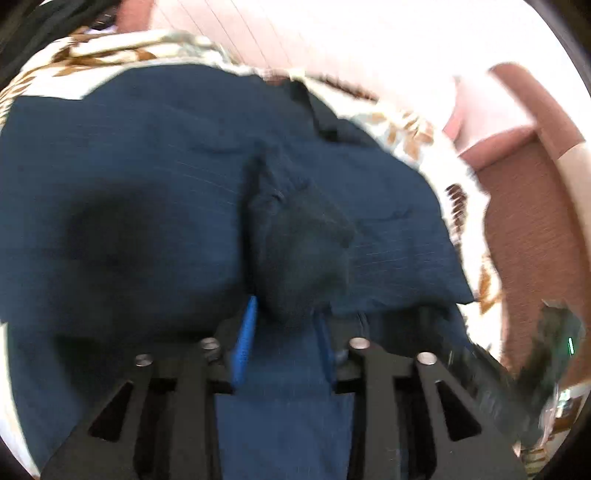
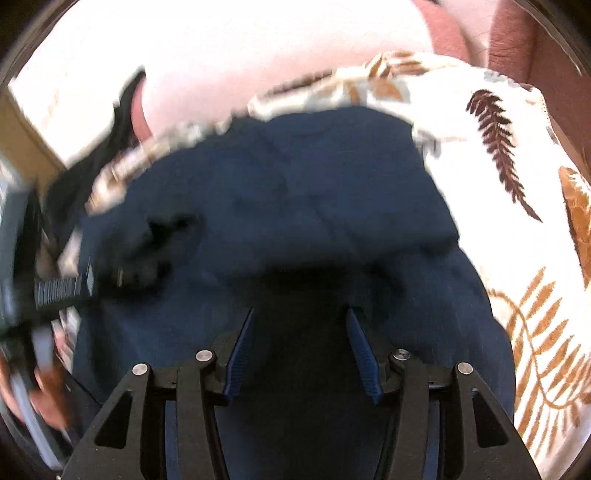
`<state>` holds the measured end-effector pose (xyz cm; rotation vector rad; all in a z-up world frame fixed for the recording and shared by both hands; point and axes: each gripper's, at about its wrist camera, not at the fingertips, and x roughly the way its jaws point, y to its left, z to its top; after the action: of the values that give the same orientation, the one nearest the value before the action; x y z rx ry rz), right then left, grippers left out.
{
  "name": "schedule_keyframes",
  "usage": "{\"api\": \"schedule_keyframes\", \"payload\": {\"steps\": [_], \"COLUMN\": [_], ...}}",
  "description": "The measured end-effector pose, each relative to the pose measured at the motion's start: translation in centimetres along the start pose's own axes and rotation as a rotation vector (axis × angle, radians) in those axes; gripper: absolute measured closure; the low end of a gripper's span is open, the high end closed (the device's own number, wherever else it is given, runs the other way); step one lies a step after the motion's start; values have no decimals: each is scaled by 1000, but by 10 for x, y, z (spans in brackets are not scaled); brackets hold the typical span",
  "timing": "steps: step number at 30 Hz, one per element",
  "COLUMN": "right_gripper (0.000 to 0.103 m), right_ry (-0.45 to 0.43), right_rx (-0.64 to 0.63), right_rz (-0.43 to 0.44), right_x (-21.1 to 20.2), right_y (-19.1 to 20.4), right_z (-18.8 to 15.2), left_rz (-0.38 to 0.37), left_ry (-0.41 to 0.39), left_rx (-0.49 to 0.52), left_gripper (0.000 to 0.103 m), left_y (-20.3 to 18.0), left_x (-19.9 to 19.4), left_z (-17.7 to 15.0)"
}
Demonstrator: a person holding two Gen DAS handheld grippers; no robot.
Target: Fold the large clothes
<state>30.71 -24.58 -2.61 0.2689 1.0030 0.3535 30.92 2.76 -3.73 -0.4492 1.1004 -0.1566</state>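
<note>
A large navy blue garment (image 1: 155, 177) lies spread over a leaf-print bedspread (image 1: 410, 136). My left gripper (image 1: 286, 314) is shut on a bunched fold of the navy garment (image 1: 299, 243), which bulges up between its blue pads (image 1: 245, 339). In the right wrist view the same garment (image 2: 332, 184) fills the middle. My right gripper (image 2: 301, 325) is open just above the cloth, with dark shadow between its blue pads (image 2: 364, 350). The left gripper (image 2: 122, 273) shows blurred at the left of that view, pinching cloth.
The white bedspread with brown fern leaves (image 2: 517, 206) extends right of the garment. A brown wooden bed frame or furniture (image 1: 532, 229) stands at the right. A pale pink wall (image 1: 332, 33) lies beyond. A hand (image 2: 44, 387) shows at lower left.
</note>
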Motion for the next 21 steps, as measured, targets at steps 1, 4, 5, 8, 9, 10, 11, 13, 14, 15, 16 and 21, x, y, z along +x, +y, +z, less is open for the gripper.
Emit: {"api": "schedule_keyframes", "payload": {"steps": [1, 4, 5, 8, 9, 10, 11, 13, 14, 15, 16, 21], "right_gripper": [48, 36, 34, 32, 31, 31, 31, 40, 64, 83, 83, 85], "right_ry": [-18, -30, -26, 21, 40, 63, 83, 109, 114, 108, 81, -107], "right_rx": [17, 21, 25, 103, 125, 145, 146, 105, 58, 3, -34, -51], "right_rz": [30, 111, 125, 92, 104, 133, 167, 198, 188, 168, 153, 174], "right_x": [-2, 7, 14, 48, 58, 70, 81, 92, 94, 93, 86, 32], "right_y": [3, 24, 31, 45, 49, 54, 60, 76, 86, 96, 102, 93], "right_z": [6, 21, 25, 32, 32, 32, 33, 28, 29, 30, 32, 49], "left_rz": [-14, 39, 70, 59, 44, 30, 23, 25, 29, 34, 38, 48], "left_ry": [-37, -105, -106, -95, -89, -80, -71, -76, -78, -80, -79, -86], "left_rx": [-18, -87, -120, -203, -226, -240, -249, -245, -241, -232, -228, -237], "left_gripper": [56, 54, 54, 54, 54, 54, 54, 54, 54, 54, 54, 54], "left_y": [11, 48, 63, 90, 97, 103, 106, 108, 108, 107, 106, 104], "left_x": [-16, -41, -44, -42, -40, -37, -34, -32, -32, -31, -31, -27], "left_z": [-5, -15, -17, -20, -21, -22, -20, -19, -18, -17, -17, -15]}}
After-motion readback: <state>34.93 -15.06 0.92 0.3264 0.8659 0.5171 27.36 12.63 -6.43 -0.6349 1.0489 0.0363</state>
